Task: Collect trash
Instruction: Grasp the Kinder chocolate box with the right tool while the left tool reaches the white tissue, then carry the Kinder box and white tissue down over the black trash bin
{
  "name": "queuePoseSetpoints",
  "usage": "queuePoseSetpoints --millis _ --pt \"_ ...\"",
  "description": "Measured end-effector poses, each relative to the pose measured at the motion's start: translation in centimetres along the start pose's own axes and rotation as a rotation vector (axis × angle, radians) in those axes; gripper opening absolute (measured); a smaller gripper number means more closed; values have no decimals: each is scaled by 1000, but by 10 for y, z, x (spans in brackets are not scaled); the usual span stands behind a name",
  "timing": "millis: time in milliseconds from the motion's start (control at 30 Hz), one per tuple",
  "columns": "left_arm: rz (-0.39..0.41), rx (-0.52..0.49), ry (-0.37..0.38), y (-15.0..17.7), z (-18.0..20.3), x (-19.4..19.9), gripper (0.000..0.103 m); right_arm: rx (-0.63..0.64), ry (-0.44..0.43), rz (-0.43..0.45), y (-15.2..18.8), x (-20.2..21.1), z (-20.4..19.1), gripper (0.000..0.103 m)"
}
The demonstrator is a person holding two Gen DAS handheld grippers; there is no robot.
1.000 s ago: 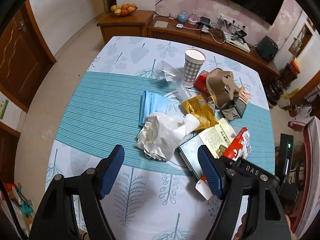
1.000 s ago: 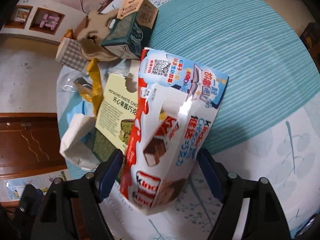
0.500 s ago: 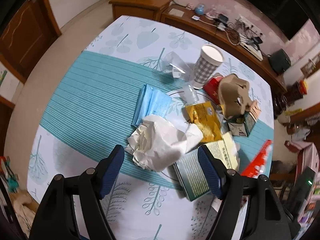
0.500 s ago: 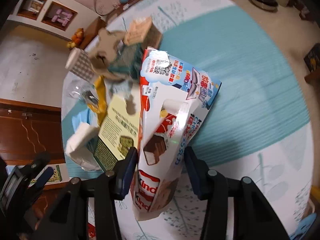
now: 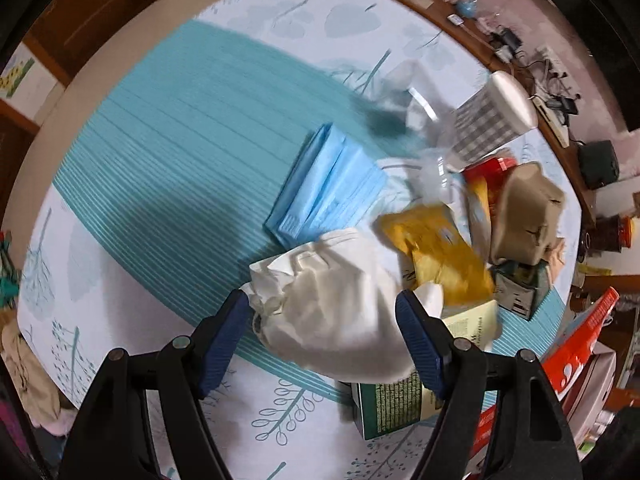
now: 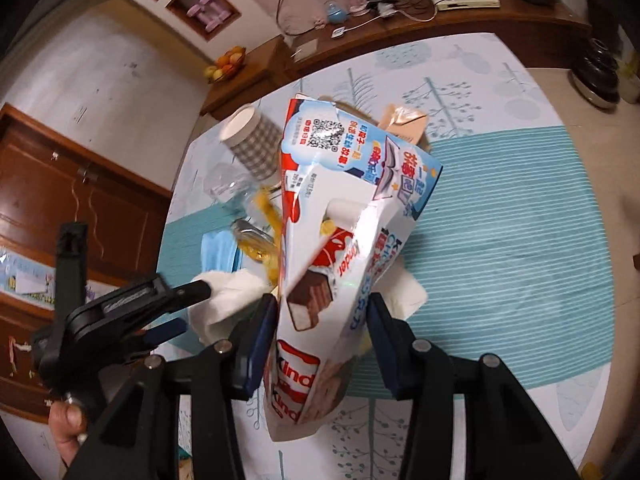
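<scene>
right tongs (image 6: 322,332) grip Kinder box (image 6: 340,248) | left tongs (image 5: 322,322) straddle tissue wad (image 5: 332,300)

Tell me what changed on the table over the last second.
The right gripper closed on the Kinder box and lifted it off the table. The left gripper moved down and forward until its open fingers straddle the crumpled white paper, not yet squeezing it. The blue masks, checked cup and yellow wrapper stayed put.

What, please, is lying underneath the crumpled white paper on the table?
The crumpled white paper rests partly on a green box and the tablecloth. Its bulk hides the rest beneath.
</scene>
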State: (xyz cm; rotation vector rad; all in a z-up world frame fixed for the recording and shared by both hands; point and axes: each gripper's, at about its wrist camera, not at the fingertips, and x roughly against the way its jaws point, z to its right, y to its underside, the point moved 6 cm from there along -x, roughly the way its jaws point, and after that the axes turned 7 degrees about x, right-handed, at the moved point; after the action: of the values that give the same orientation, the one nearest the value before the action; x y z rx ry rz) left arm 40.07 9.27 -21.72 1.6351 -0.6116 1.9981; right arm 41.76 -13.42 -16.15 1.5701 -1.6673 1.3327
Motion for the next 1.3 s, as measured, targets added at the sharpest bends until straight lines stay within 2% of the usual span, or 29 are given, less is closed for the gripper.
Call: queuePoseSetpoints --millis 267,367,467,633,767,933,1300 --pt "-41 18 12 10 1 -15 73 9 -2 -46 12 -13 2 46" --pt "-36 10 16 15 3 -16 65 0 -2 -53 16 -13 6 46" --pt "-12 -17 22 20 7 -10 54 -2 -1 -53 18 -12 7 46" --pt "81 -114 -50 30 17 8 51 1 -6 -48 23 -9 2 46" --pt "117 -158 -34 37 14 25 50 8 -10 -40 29 -3 -3 46" --pt "146 -214 -5 43 -11 54 50 14 1 -29 42 7 -11 46" --pt "182 -413 76 92 -72 112 50 -23 49 42 96 43 -42 46"
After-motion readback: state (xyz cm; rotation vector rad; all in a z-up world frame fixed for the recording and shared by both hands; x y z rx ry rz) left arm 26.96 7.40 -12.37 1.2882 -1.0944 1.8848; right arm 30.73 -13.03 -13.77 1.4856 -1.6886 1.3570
